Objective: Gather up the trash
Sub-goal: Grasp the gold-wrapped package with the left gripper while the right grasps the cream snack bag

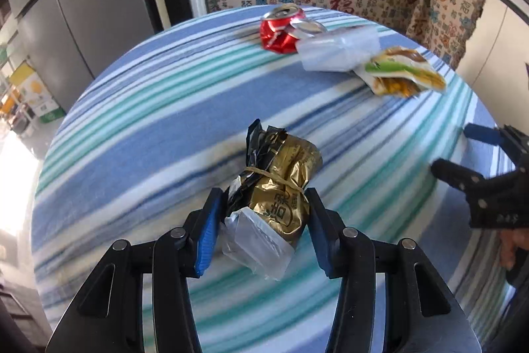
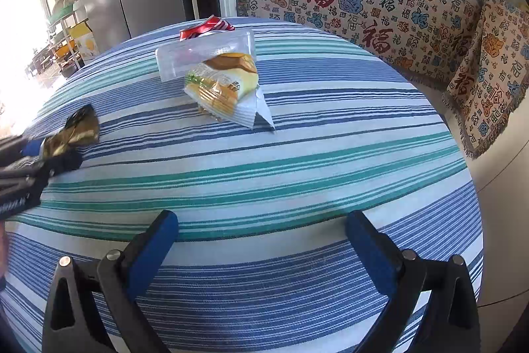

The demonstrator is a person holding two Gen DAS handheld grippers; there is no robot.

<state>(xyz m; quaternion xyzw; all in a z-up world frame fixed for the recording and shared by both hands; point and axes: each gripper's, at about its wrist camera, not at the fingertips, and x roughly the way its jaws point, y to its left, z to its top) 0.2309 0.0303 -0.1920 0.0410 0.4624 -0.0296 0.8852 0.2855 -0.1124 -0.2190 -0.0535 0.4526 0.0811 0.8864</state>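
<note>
Striped tablecloth (image 1: 139, 134), L gripper (image 1: 261, 220) clamping gold packet (image 1: 284, 181)

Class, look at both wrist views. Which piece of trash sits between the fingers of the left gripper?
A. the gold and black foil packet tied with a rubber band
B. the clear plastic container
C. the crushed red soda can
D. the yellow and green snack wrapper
A: the left gripper has its blue pads closed on the gold and black foil packet, while the other pieces lie farther back on the striped tablecloth.
</note>
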